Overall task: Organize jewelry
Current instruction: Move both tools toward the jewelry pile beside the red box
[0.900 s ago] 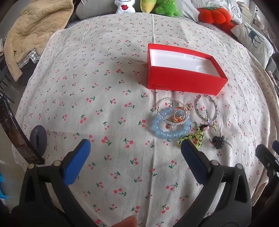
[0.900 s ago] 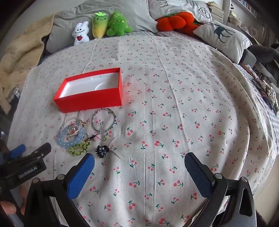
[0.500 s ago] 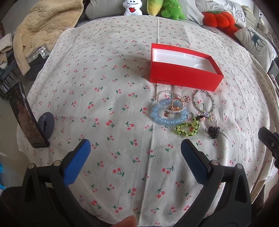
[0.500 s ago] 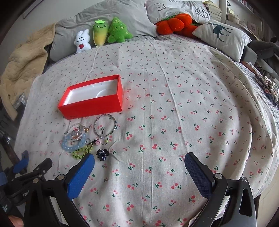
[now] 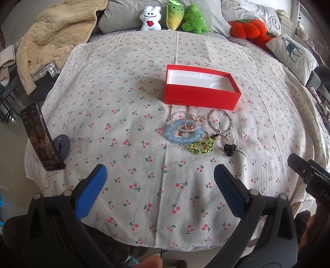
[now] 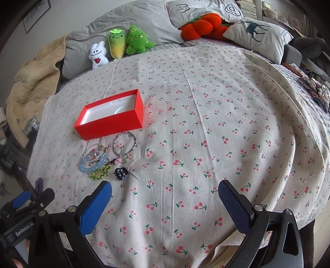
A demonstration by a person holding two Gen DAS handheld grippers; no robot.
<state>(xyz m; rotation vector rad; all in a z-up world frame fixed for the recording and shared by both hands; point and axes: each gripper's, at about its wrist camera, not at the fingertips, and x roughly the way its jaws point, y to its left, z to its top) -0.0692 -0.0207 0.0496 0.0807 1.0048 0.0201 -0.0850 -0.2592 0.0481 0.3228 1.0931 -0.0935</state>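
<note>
An open red box (image 5: 201, 95) with a white lining stands on the cherry-print cloth; it also shows in the right wrist view (image 6: 110, 118). Just in front of it lies a cluster of jewelry: a blue bead bracelet (image 5: 183, 135), a gold ring piece (image 5: 189, 124), a thin silver bangle (image 5: 220, 123), a yellow-green bead bracelet (image 5: 201, 146) and a small dark hair claw (image 5: 229, 149). The claw also shows in the right wrist view (image 6: 121, 173). My left gripper (image 5: 159, 185) is open and empty, well short of the jewelry. My right gripper (image 6: 165, 201) is open and empty, to the right of the cluster.
A dark phone (image 5: 42, 139) leans on a round stand at the cloth's left edge. Plush toys (image 5: 174, 17), pillows (image 6: 256, 31) and a beige blanket (image 5: 53, 35) lie at the back. The cloth's front edge (image 5: 165, 241) hangs close below my grippers.
Both grippers have pulled back and up from the bed, so the box and jewelry look smaller and farther away. Both stay open. Nothing on the cloth has moved.
</note>
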